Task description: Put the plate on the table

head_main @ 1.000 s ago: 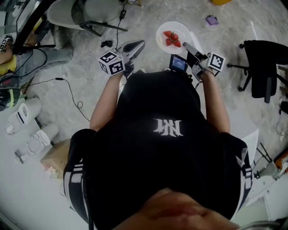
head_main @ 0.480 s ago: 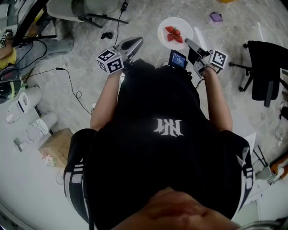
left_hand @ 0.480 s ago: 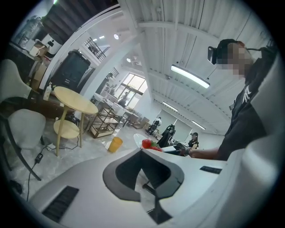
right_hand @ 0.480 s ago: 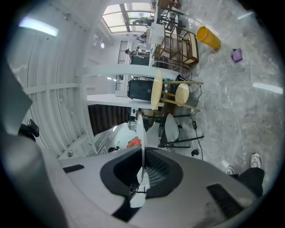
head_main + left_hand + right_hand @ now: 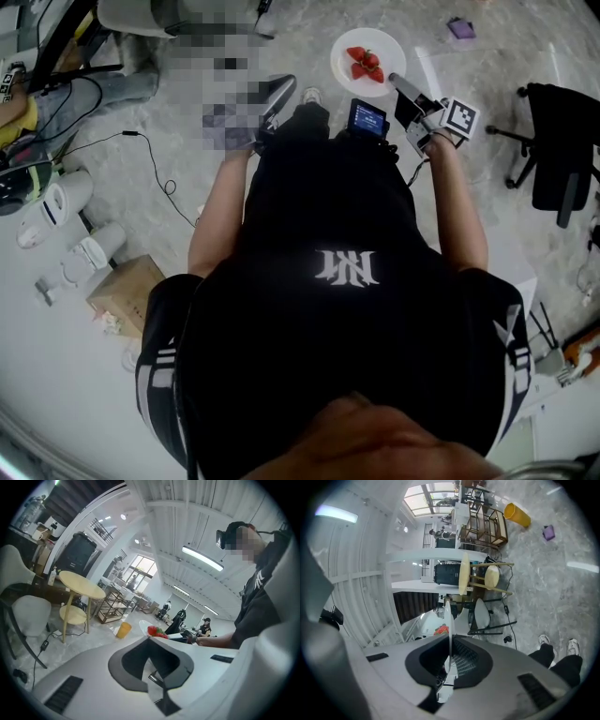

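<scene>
In the head view, the right hand-held gripper (image 5: pixel 398 82) pinches the rim of a white plate (image 5: pixel 384 45) of strawberries (image 5: pixel 364 64), held out above the marble floor (image 5: pixel 309 42) in front of the person. The left hand-held gripper (image 5: pixel 278 92) points forward nearby, apart from the plate. In the left gripper view, its jaws are pressed together on nothing. In the right gripper view, the plate shows edge-on, clamped between the pads.
</scene>
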The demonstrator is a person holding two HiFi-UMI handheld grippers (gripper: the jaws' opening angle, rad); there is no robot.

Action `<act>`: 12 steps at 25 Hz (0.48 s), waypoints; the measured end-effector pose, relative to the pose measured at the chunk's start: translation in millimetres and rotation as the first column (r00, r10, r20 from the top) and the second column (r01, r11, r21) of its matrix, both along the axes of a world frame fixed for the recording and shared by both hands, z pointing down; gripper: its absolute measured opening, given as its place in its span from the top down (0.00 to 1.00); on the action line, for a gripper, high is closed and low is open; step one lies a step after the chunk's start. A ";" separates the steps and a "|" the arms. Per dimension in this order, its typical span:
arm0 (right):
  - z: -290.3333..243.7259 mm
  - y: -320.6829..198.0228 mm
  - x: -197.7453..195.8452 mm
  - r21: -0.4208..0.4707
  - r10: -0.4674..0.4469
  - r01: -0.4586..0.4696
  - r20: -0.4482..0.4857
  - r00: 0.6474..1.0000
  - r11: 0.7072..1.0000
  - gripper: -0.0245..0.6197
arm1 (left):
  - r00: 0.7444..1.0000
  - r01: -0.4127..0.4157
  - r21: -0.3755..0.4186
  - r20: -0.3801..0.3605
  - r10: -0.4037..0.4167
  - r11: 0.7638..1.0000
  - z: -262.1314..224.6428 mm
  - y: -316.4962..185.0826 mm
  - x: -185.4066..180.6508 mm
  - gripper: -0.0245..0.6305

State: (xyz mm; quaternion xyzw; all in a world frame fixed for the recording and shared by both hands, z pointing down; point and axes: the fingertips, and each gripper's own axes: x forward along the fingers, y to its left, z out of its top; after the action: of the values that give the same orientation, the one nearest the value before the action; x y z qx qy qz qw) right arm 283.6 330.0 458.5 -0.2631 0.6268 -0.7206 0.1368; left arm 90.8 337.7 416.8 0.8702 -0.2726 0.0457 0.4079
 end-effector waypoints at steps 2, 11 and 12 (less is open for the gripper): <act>4.0 -1.0 -1.1 -0.009 -0.001 0.001 -0.005 1.000 1.000 0.94 | 1.000 0.015 -0.003 -0.005 -0.015 1.000 3.4 1.5 -2.9 0.96; 12.2 -51.3 -25.6 -0.004 -0.020 0.020 -0.023 1.000 1.000 0.94 | 0.997 0.059 -0.018 -0.051 -0.060 0.998 30.8 -40.5 -33.6 0.96; 13.7 -63.7 -29.5 -0.009 -0.019 0.018 -0.032 0.999 1.000 0.94 | 0.996 0.066 -0.019 -0.059 -0.067 0.998 34.2 -52.5 -38.6 0.96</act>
State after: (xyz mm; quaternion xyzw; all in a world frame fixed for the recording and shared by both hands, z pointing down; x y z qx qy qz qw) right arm 254.2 266.4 472.1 -0.2695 0.6283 -0.7200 0.1189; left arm 52.2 285.2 450.9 0.8582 -0.2885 0.0083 0.4245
